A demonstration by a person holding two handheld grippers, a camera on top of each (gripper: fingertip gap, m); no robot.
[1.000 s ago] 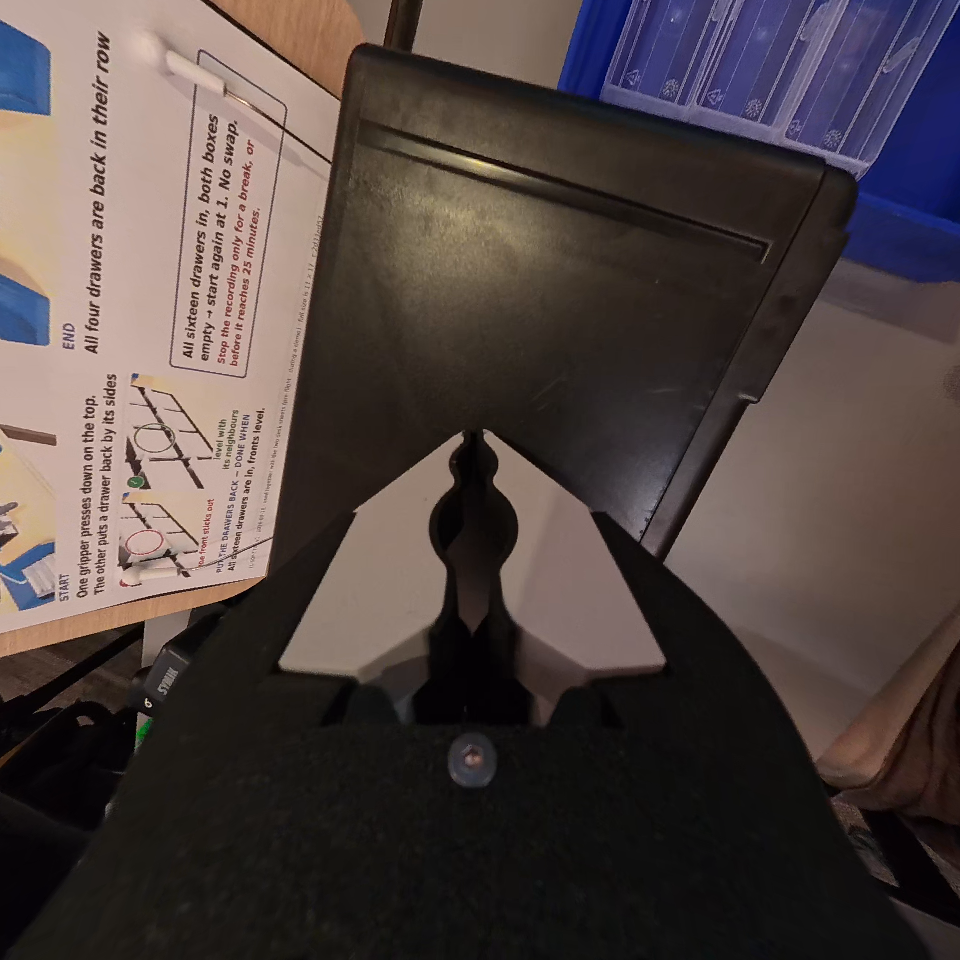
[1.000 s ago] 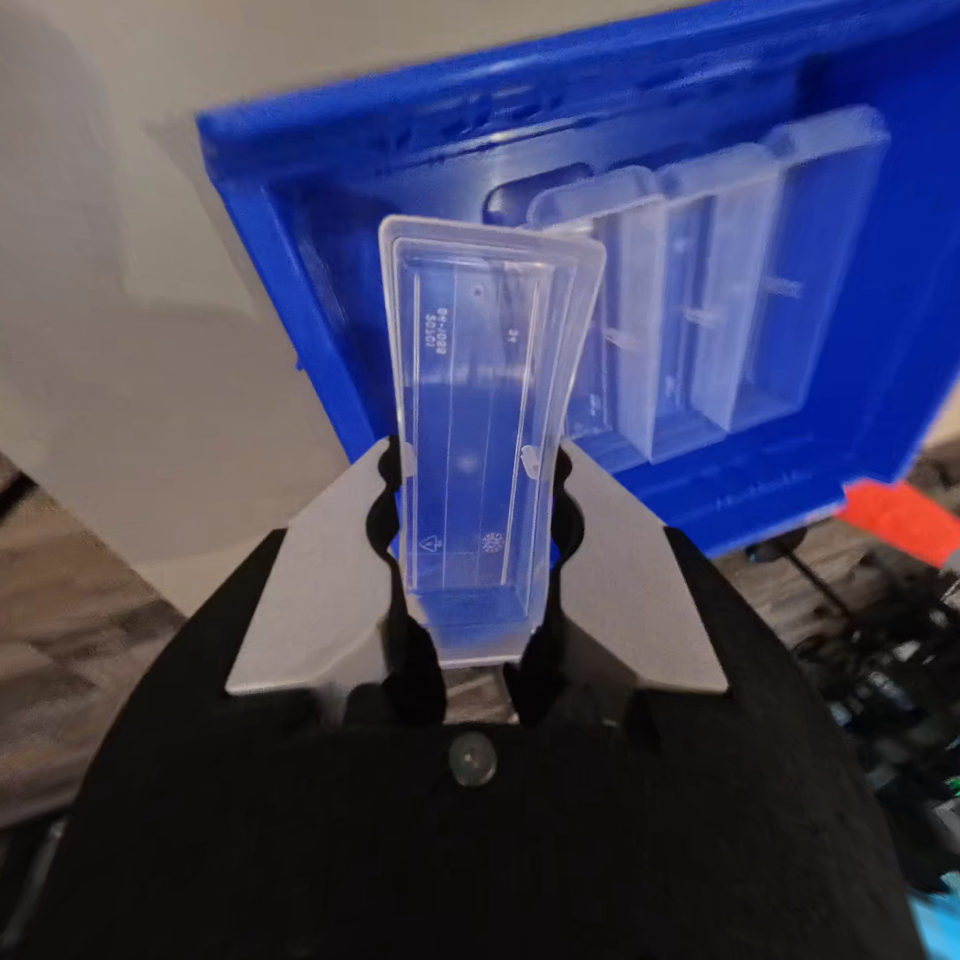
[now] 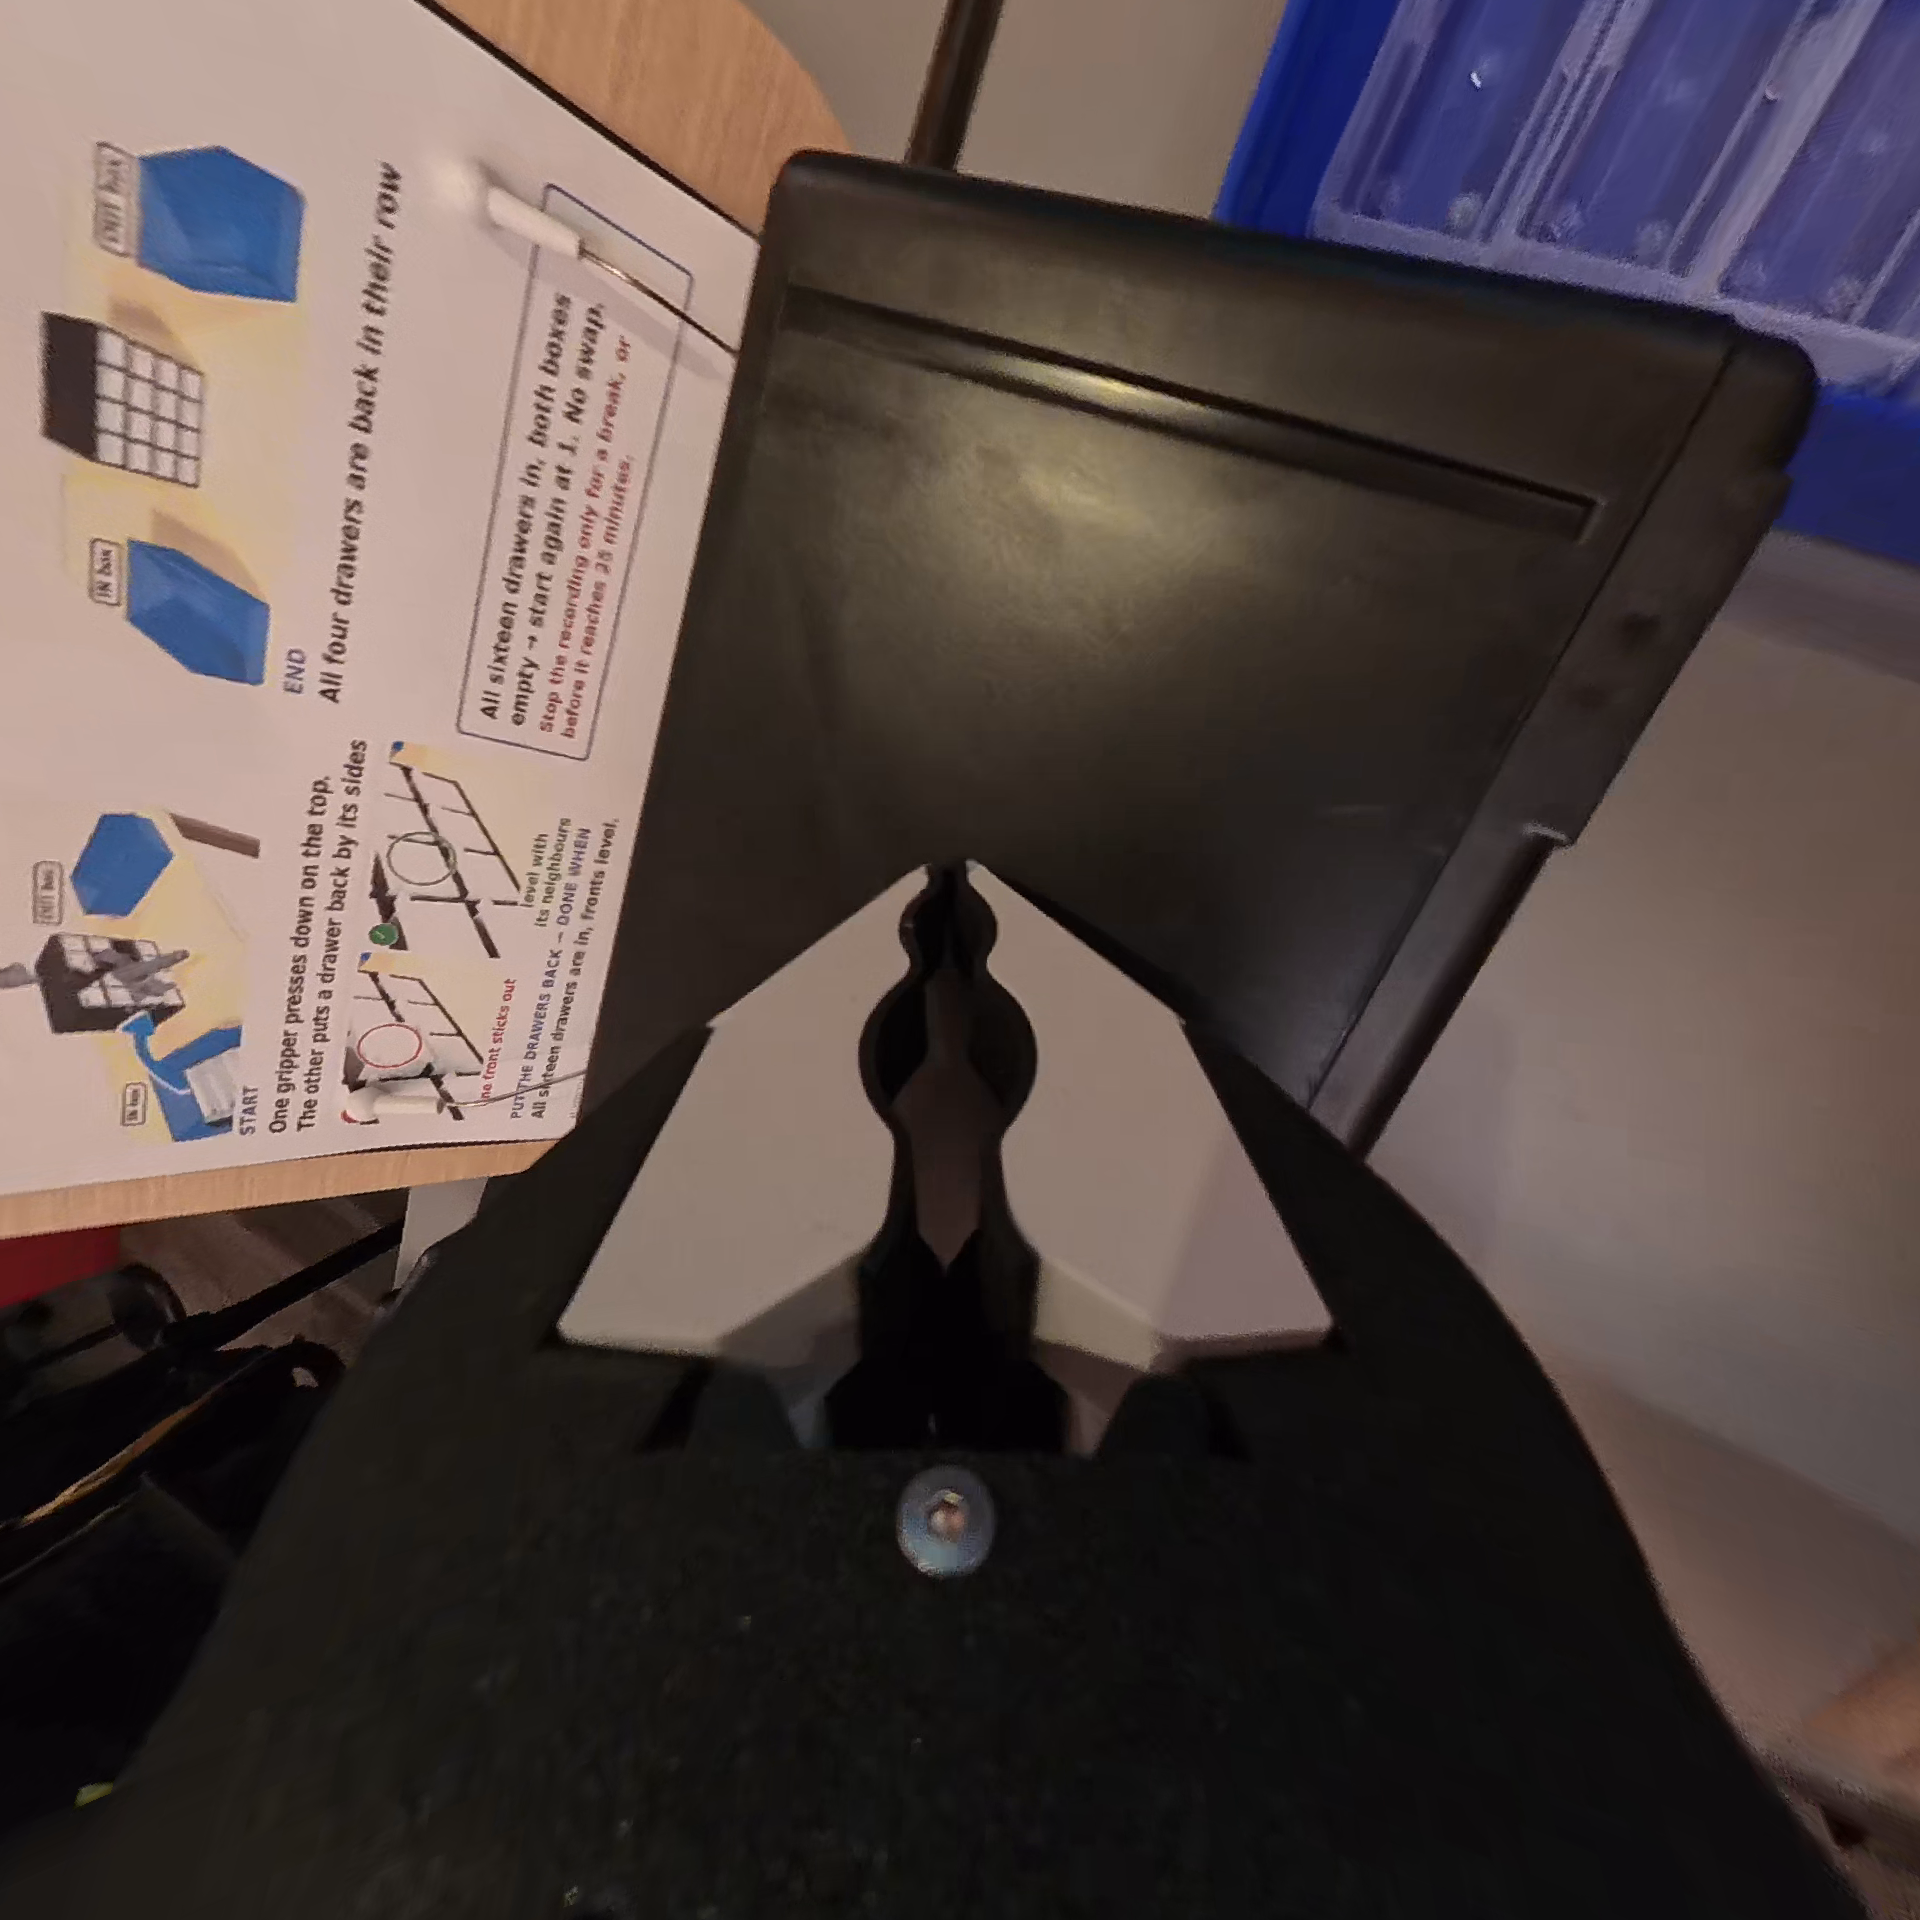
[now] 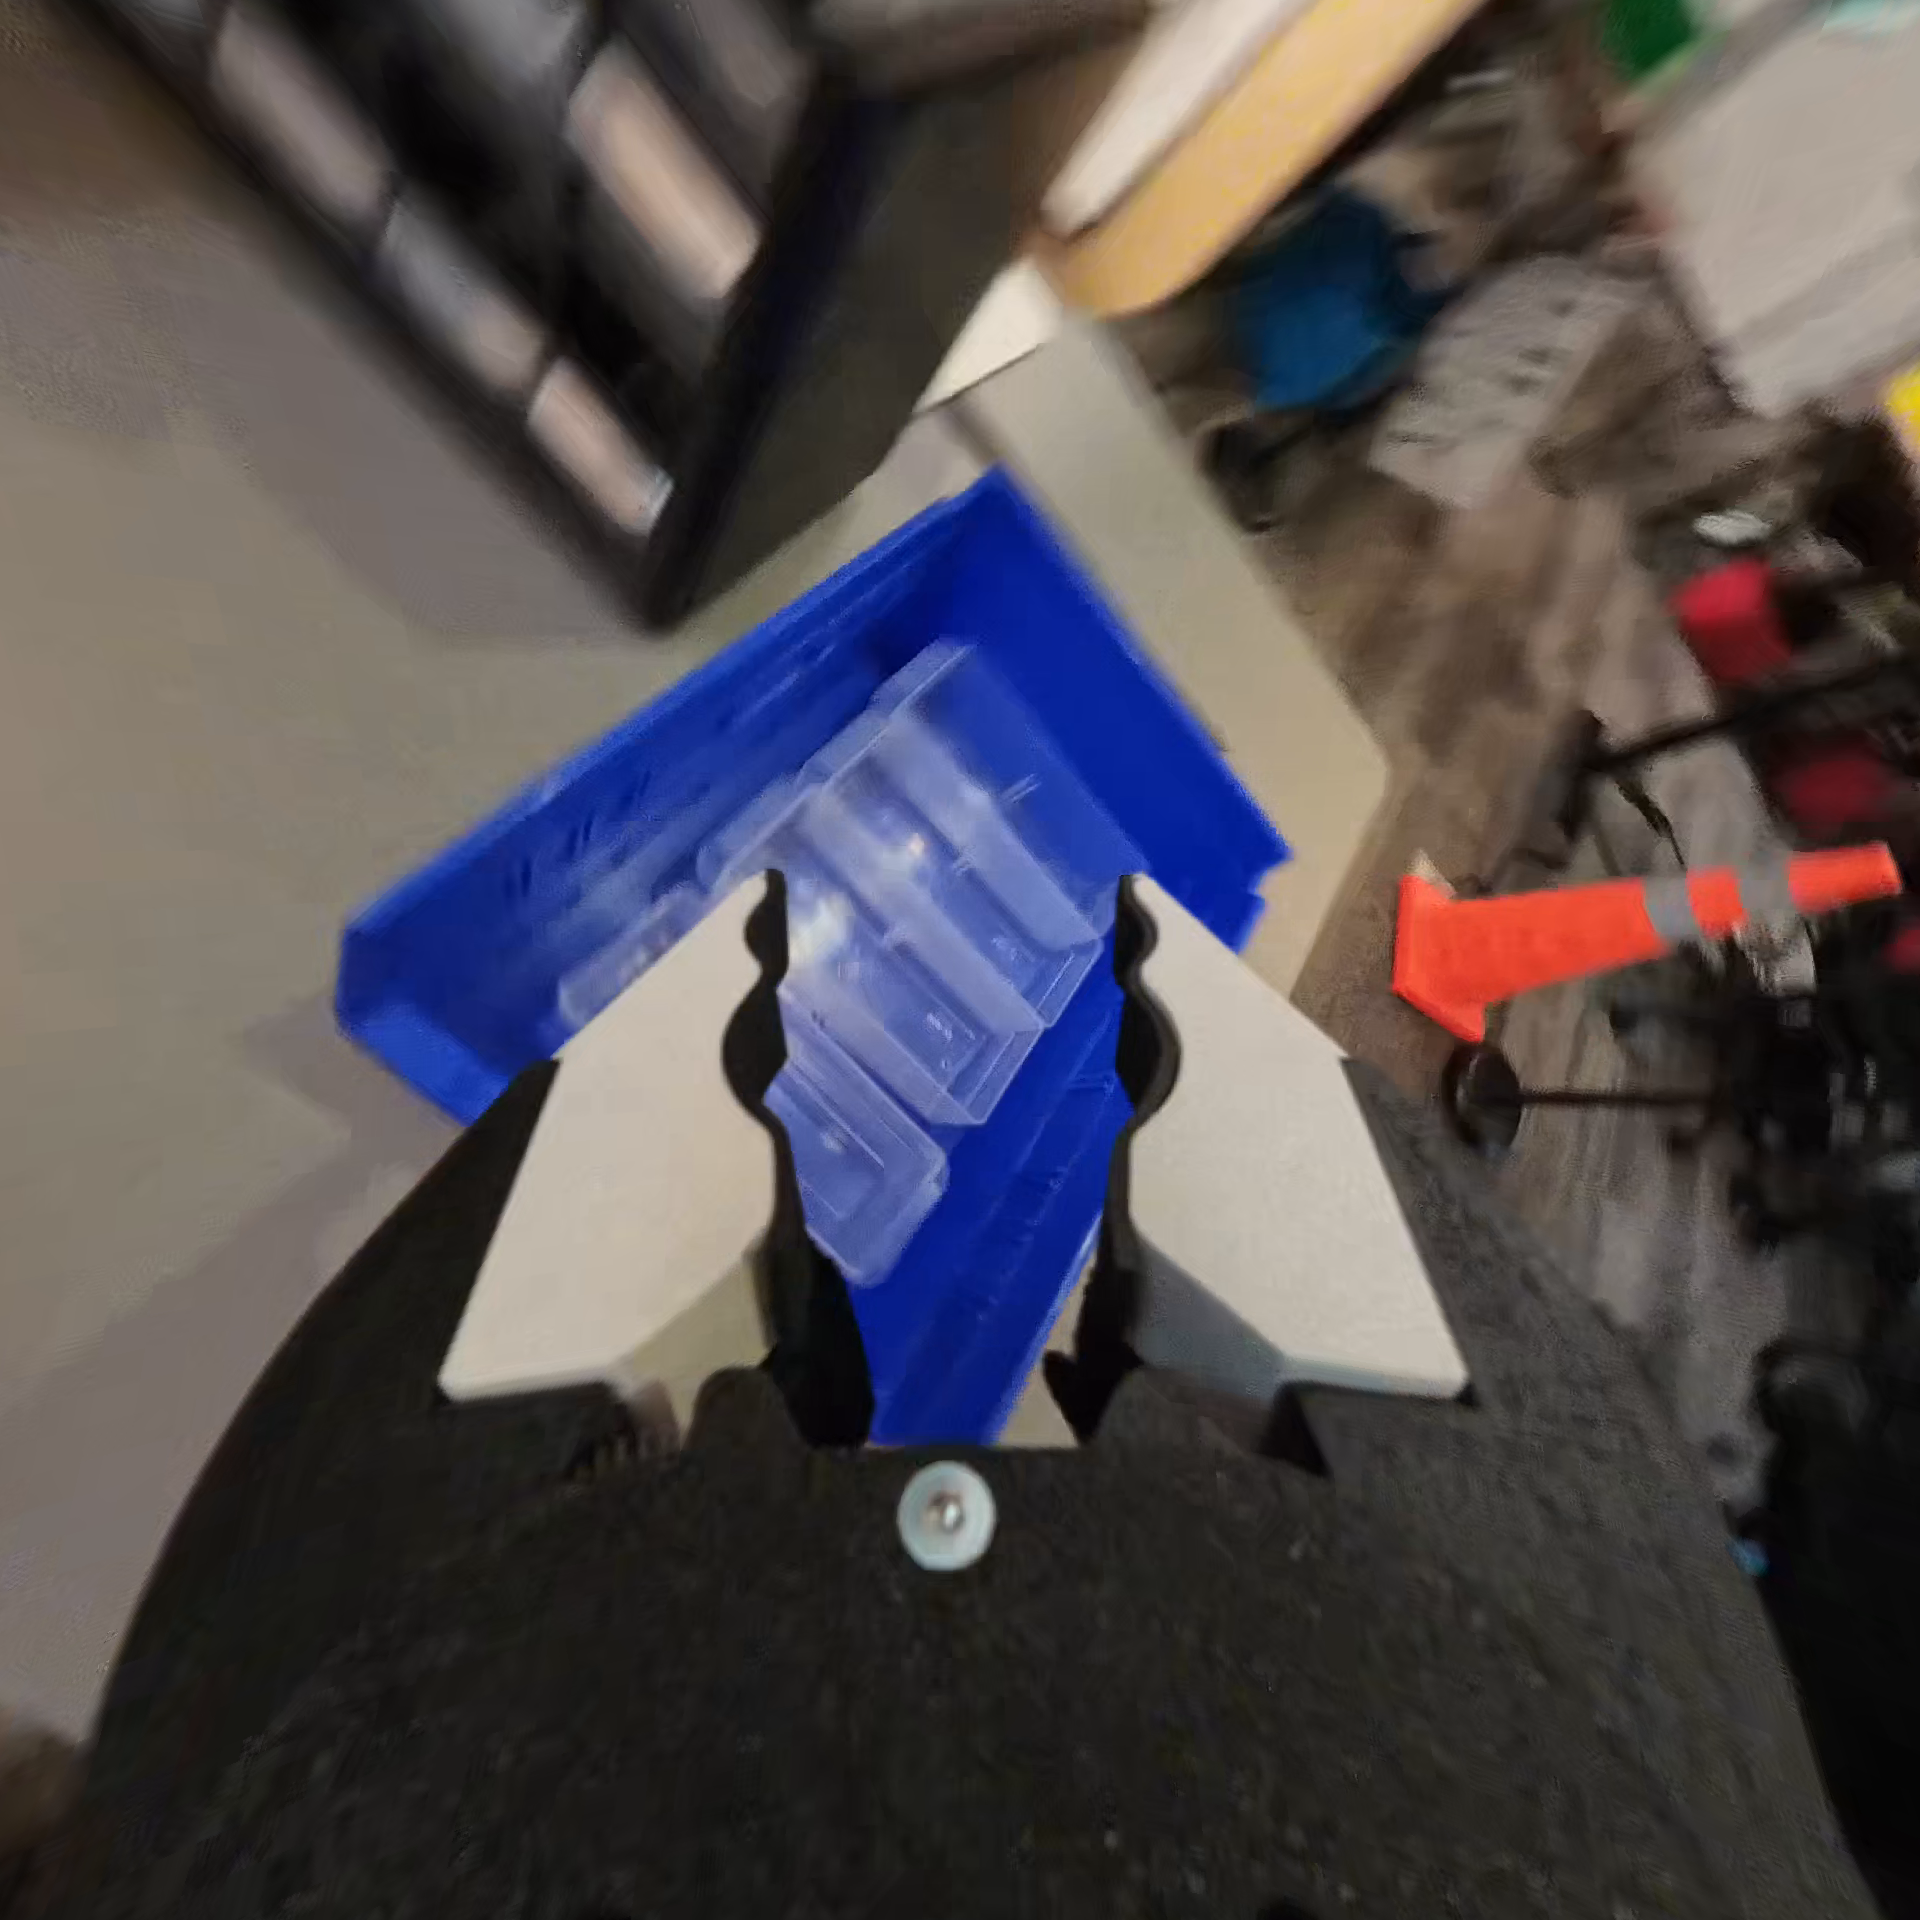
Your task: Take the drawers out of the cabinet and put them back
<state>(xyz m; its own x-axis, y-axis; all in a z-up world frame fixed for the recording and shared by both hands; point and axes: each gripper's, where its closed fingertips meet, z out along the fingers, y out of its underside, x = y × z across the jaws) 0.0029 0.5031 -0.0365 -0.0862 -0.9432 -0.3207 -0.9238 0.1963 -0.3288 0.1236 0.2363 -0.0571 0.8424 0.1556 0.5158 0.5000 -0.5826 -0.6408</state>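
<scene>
The black cabinet (image 3: 1143, 623) fills the left wrist view, seen from its top. My left gripper (image 3: 945, 878) is shut and empty, with its tips resting on the cabinet's top near the front edge. In the blurred right wrist view, my right gripper (image 4: 953, 883) is open and empty above a blue bin (image 4: 1091, 665). Several clear drawers (image 4: 914, 997) lie side by side in that bin. The cabinet (image 4: 499, 239) shows at the upper left there, with drawers in its front slots. The bin (image 3: 1273, 145) and its clear drawers (image 3: 1621, 125) also show at the left view's top right.
A printed instruction sheet (image 3: 312, 520) lies on a wooden board (image 3: 727, 104) left of the cabinet. An orange cone (image 4: 1558, 935) lies on the floor to the right of the grey table (image 4: 156, 727), among cables and clutter.
My right gripper has let go of the clear drawer, which now lies in the blue bin, and has opened, drawn back and turned. My left gripper stays shut on the cabinet top.
</scene>
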